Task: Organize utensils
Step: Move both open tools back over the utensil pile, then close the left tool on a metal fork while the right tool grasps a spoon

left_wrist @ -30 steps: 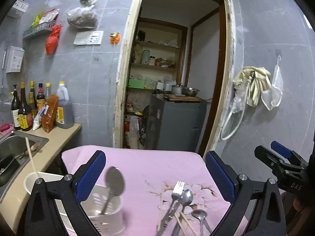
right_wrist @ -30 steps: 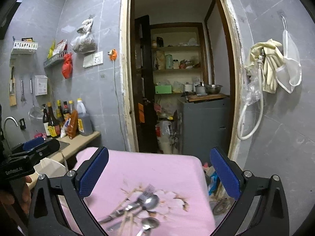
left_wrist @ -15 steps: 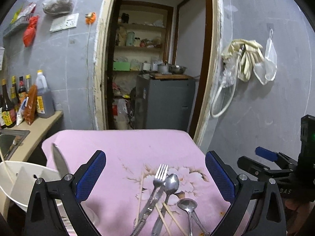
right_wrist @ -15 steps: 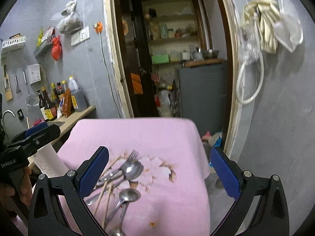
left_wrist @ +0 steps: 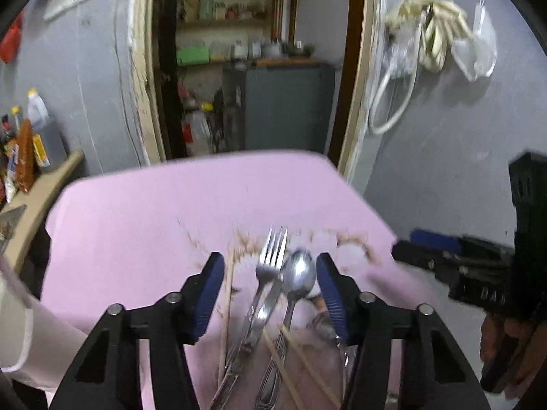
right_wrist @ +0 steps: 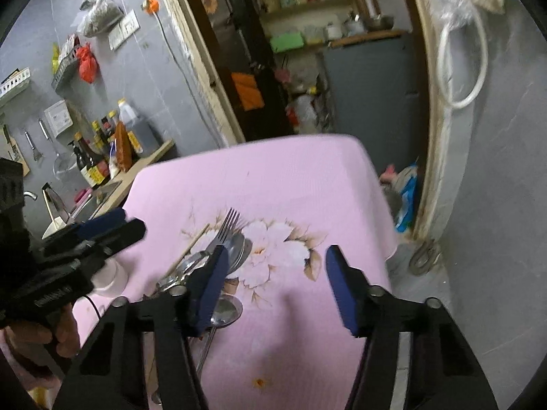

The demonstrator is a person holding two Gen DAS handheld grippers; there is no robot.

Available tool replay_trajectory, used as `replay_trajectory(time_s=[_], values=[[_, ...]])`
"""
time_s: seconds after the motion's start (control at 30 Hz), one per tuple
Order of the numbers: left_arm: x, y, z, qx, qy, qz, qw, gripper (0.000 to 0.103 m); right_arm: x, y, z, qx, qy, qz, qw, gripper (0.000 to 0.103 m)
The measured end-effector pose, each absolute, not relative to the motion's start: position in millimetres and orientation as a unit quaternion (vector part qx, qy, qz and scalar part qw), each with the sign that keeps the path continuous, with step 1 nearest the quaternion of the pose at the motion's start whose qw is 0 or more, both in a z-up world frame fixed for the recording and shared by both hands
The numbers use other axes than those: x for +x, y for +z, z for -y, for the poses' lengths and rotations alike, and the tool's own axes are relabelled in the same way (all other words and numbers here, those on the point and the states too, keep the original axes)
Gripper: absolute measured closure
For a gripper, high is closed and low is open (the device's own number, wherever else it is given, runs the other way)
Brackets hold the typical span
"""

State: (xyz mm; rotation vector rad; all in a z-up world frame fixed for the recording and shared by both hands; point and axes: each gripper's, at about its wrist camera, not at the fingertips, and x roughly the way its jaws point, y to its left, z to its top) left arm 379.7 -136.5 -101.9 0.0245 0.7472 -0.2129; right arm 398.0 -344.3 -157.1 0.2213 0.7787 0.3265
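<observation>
Grey-tiled kitchen, doorway to pantry behind. Pink floral cloth on tabletop. White utensil holder at left edge, contents not visible; earlier it held spoon. Fork, spoon, chopsticks piled mid-cloth. Left gripper half open, closing, straddling fork and spoon, not yet pinching. Right gripper half open, closing, empty, beside pile. Both lower than before.

Pink-clothed table, fork, spoons, chopsticks
</observation>
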Motion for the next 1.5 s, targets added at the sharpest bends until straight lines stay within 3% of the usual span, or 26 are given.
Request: replay_trajectory(time_s=[0.37, 0.67, 0.83, 0.9, 1.17, 1.5], values=[[410, -147, 137, 0.021, -0.136, -0.459, 0.878, 0.078, 449, -200, 309, 0.084, 0.236, -0.435, 0.865, 0.071], [420, -152, 128, 0.003, -0.154, -0.485, 0.861, 0.090, 479, -219, 288, 0.087, 0.292, -0.465, 0.831, 0.075], [419, -144, 129, -0.003, -0.156, -0.478, 0.864, 0.094, 490, -222, 280, 0.086, 0.302, -0.475, 0.822, 0.097], [413, -138, 129, -0.003, -0.157, -0.472, 0.868, 0.094, 487, -221, 280, 0.088, 0.302, -0.476, 0.822, 0.098], [382, -94, 118, -0.022, -0.159, -0.414, 0.896, 0.096, 444, -173, 298, 0.087, 0.256, -0.417, 0.868, 0.101], [339, -32, 102, -0.001, -0.167, -0.333, 0.928, 0.101, 382, -74, 293, 0.049, 0.169, -0.311, 0.934, 0.101]])
